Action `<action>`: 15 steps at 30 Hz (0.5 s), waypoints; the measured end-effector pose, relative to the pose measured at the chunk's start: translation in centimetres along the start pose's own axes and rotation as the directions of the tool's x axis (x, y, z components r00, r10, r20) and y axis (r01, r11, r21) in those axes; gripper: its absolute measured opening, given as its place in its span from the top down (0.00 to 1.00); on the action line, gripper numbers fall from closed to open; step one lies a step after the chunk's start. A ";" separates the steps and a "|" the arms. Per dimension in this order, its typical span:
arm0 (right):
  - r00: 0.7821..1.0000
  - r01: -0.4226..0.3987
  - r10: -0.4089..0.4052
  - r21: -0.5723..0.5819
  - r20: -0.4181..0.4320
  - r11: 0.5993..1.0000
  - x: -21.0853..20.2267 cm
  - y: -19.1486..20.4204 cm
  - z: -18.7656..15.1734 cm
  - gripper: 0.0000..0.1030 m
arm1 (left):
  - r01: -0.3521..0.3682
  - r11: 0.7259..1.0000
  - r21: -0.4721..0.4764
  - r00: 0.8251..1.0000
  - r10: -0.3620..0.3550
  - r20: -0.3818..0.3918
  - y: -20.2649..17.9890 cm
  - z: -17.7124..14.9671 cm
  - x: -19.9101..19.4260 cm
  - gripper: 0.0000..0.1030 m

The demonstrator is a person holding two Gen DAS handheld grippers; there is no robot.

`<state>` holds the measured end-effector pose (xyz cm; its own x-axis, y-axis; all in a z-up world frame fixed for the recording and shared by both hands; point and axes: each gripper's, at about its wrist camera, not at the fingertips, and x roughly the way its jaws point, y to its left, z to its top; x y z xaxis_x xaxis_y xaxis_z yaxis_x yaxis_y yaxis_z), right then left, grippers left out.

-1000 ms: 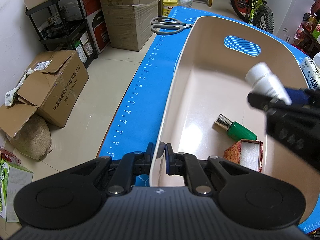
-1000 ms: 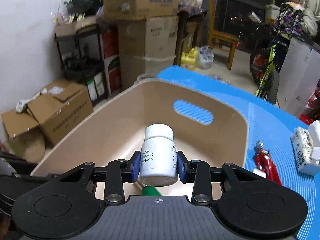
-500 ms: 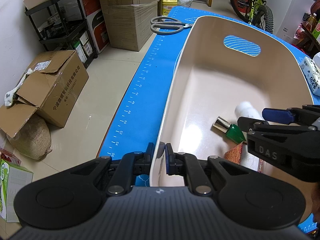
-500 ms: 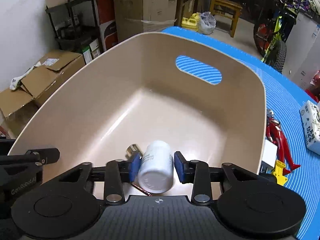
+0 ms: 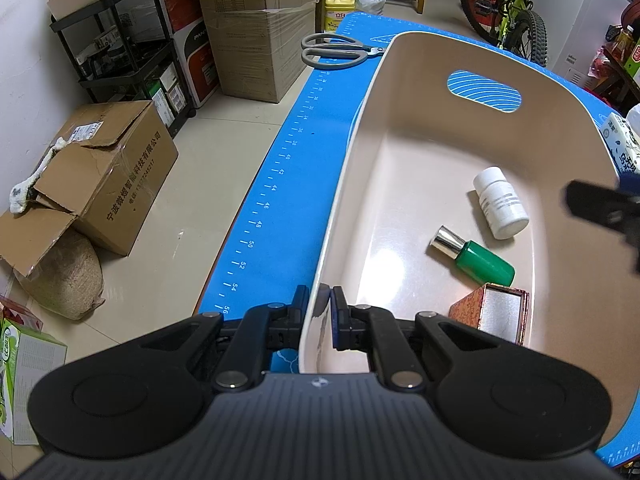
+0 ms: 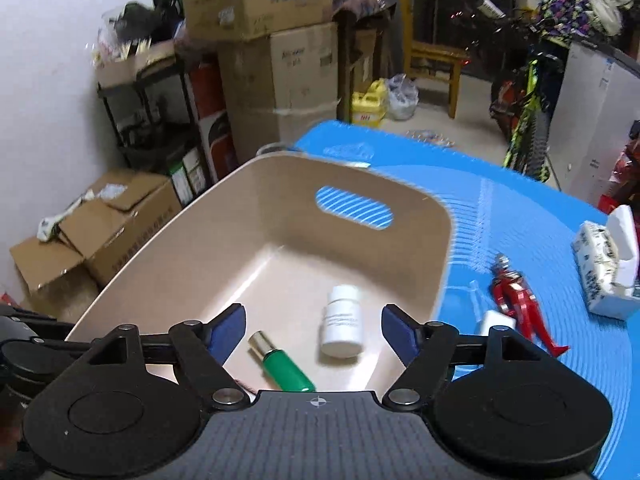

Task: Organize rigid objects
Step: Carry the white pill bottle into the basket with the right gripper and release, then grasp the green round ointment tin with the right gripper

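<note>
Room: cluttered storeroom w/ boxes, blue mat on table point(image 5: 280, 168)
Bin point(image 5: 400, 80): beige; holds white pill bottle point(image 5: 501, 203) lying down, green bottle point(image 5: 474, 257), small red box point(image 5: 494, 312)
Room: far half of bin floor bare
L gripper point(image 5: 319, 312): clenched on bin's near rim
R gripper point(image 6: 314, 326): jaws just been opening, nothing between; white pill bottle released, lies on bin floor below it

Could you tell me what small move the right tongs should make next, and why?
Probably swing right toward the red figure on the blue mat. The right tongs have just been opening and hold nothing; the white bottle already lies in the beige bin, whose rim the left tongs pinch.
</note>
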<state>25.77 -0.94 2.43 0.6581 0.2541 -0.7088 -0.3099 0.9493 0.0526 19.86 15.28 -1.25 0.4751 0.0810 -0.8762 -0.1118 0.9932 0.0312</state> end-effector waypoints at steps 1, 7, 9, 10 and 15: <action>1.000 0.008 -0.008 0.004 0.011 1.000 -0.4 -0.6 0.0 0.22 | 0.000 1.000 0.000 1.000 0.000 0.000 0.0 0.0 0.0 0.87; 0.995 0.065 -0.068 0.047 0.078 0.997 -2.6 -4.5 -0.3 0.22 | 0.000 1.000 0.000 1.000 0.000 0.000 0.0 0.0 0.0 0.87; 0.993 0.078 -0.083 0.057 0.088 0.995 -3.1 -5.8 -0.5 0.22 | -0.001 1.000 0.000 1.000 0.001 0.000 0.0 0.0 0.0 0.87; 0.992 0.086 -0.092 0.062 0.091 0.994 -3.2 -6.5 -0.7 0.22 | -0.002 1.000 0.000 1.000 0.002 0.000 0.0 0.1 0.0 0.87; 0.991 0.092 -0.099 0.083 0.085 0.992 -2.9 -9.3 -2.0 0.22 | -0.005 1.000 0.001 1.000 0.005 -0.001 -0.1 0.2 0.0 0.87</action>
<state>25.42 -10.89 2.57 0.7412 0.1734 -0.6485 -0.1902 0.9807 0.0449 20.01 15.21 -1.13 0.4740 0.0861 -0.8763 -0.1133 0.9929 0.0363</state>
